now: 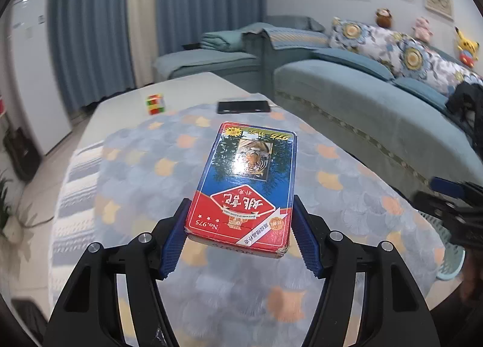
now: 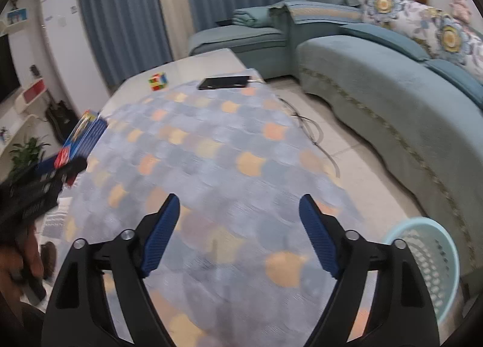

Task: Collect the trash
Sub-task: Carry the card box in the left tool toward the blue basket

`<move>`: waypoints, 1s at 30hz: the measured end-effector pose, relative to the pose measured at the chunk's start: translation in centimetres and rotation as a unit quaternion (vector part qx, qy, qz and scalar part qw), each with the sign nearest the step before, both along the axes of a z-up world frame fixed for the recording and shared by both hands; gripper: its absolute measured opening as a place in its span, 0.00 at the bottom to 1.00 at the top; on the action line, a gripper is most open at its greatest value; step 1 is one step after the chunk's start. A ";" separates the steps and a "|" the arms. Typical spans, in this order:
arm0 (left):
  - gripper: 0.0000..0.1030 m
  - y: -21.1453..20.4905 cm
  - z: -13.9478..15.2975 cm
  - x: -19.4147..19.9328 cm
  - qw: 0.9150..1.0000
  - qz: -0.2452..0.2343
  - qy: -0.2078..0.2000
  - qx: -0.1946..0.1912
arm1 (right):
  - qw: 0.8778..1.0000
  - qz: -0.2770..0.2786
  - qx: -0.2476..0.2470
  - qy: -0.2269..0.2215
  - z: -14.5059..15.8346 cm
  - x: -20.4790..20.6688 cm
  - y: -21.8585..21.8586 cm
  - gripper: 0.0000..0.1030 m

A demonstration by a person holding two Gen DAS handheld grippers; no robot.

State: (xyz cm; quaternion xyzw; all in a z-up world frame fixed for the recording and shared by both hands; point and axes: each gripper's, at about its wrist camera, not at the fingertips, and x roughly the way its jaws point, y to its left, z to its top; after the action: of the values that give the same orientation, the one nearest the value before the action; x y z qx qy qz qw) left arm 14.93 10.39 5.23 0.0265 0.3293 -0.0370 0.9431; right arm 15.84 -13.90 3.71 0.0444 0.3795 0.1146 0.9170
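1. Between the blue pads of my left gripper [image 1: 240, 233], at the centre of the left wrist view, sits a playing-card box [image 1: 246, 184], red and blue with a tiger picture; both pads press its long sides, so I am grasping it, and it hangs clear above the tablecloth [image 1: 145, 172].
2. The box's far end points toward 12 o'clock, and its near end, marked with a number, lies between my fingertips.
3. Beyond the box at 12 o'clock a dark phone [image 1: 244, 106] lies on the cloth's far edge, and at 11 o'clock a colour cube [image 1: 156, 103] stands on the bare white table [image 1: 193, 87].
4. At 3 o'clock in that view my right gripper [image 1: 446, 208] shows at the frame edge, blurred.
5. In the right wrist view my right gripper [image 2: 238, 232] is spread wide over the patterned cloth, with nothing between its pads.
6. At 9 o'clock there, the card box [image 2: 81, 138] appears again in my left gripper [image 2: 65, 170], off the cloth's left edge; a hand [image 2: 24, 253] shows below it, though it is too blurred to say more.
7. At 4 o'clock a pale blue lattice basket [image 2: 428, 262] stands on the floor, just beside the table and in front of the teal sofa [image 2: 377, 90].
8. The phone [image 2: 225, 82] and cube [image 2: 158, 81] sit at 12 and 11 o'clock.
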 end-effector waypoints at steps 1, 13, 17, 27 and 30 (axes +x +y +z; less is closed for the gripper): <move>0.60 0.2 0.2 -0.5 1.000 0.007 -0.001 0.000 | 1.000 0.010 0.000 -0.002 0.1 0.6 0.6 0.85; 0.60 5.4 -3.2 1.3 0.994 0.105 0.019 0.004 | 0.995 0.085 -0.058 0.015 -6.3 12.4 11.4 0.92; 0.60 6.8 -5.5 3.2 0.990 0.132 0.046 -0.014 | 0.992 0.085 -0.091 0.023 -8.4 13.2 13.2 0.92; 0.61 5.1 -7.6 4.6 0.990 0.122 0.072 -0.011 | 0.987 0.072 -0.125 0.070 -11.7 13.6 11.9 0.91; 0.61 4.6 -7.4 4.5 0.991 0.114 0.069 -0.013 | 0.988 0.072 -0.114 0.078 -11.5 13.2 11.4 0.78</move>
State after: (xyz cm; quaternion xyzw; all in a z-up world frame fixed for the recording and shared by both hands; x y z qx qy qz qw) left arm 19.45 14.95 -2.18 -0.0263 0.3936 0.0645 0.9166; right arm 29.05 -2.55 -7.78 -0.0793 0.4625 0.1323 0.8731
